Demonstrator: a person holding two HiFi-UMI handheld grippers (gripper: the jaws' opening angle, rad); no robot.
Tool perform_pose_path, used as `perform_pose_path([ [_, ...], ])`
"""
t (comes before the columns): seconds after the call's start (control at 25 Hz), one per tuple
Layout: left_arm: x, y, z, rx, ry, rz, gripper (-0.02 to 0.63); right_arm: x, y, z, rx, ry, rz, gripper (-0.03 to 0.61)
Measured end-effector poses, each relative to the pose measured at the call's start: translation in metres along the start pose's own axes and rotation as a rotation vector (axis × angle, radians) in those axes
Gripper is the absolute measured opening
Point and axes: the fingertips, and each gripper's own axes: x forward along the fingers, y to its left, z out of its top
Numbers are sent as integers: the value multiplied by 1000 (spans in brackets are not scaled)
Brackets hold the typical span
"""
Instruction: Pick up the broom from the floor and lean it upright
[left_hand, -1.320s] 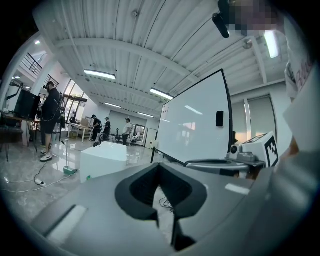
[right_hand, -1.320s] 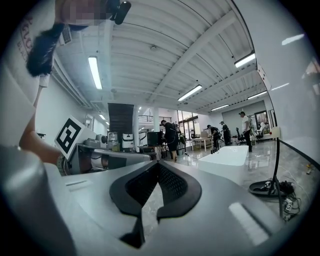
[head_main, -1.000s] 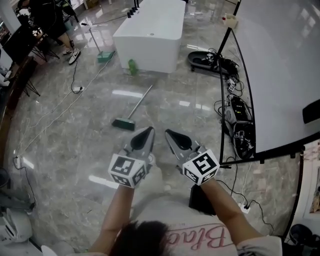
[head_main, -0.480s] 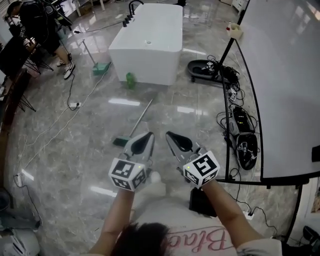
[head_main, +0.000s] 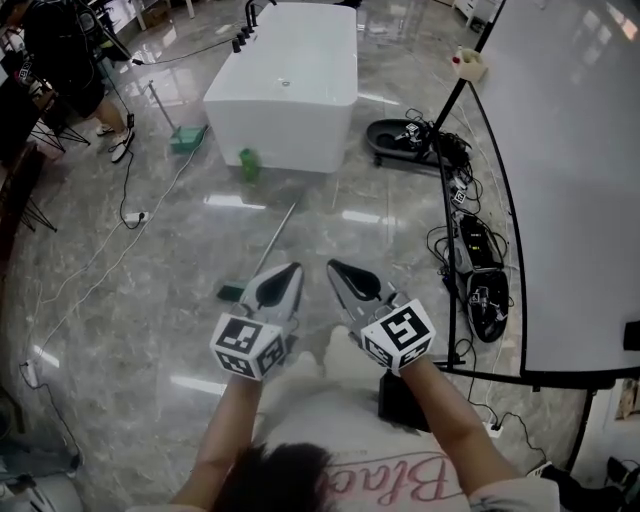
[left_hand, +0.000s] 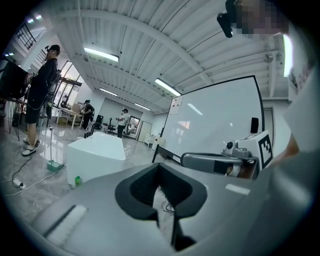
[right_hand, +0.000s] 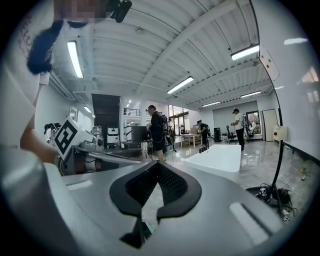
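Nearer now: slim-handled broom on glossy floor.

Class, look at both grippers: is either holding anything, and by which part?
Nothing is held. The left gripper and right gripper are both shut and empty; the broom lies on the floor ahead, untouched.

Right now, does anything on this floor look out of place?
Yes: the broom lies flat on the shiny floor, its green head at the near end and its handle pointing toward the white block. Nothing looks spilled or broken.
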Motion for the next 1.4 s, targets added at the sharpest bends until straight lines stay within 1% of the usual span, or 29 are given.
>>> perform_pose_path([
  [0.12, 6, 8, 0, -27, 3, 2, 1, 9, -7, -3, 8, 12, 6, 2],
  [0.2, 13, 13, 1, -24, 10, 9, 1, 16, -12, -6, 19, 23, 15, 2],
  [0.32, 25, 23, 2, -9, 24, 23, 1, 29, -20, -6, 16, 33, 45, 2],
  [0.48, 51, 33, 5, 43, 45, 36, 1, 47, -38, -9, 11, 50, 71, 2],
  [0.56, 70, 36, 7, 63, 54, 30, 1, 56, -54, -9, 11, 57, 74, 2],
  [0.76, 127, 49, 22, 59, 59, 52, 1, 78, -118, 4, 16, 48, 75, 2],
  [0.92, 165, 61, 34, 106, 70, 77, 1, 94, -158, 14, 26, 40, 90, 2],
  [1.08, 192, 72, 41, 108, 68, 104, 1, 105, -182, 13, 29, 49, 110, 2],
  [1.24, 207, 79, 35, 112, 103, 120, 2, 112, -203, 5, 65, 62, 106, 2],
  [1.4, 215, 97, 26, 76, 137, 144, 0, 125, -210, -8, 76, 109, 139, 2],
])
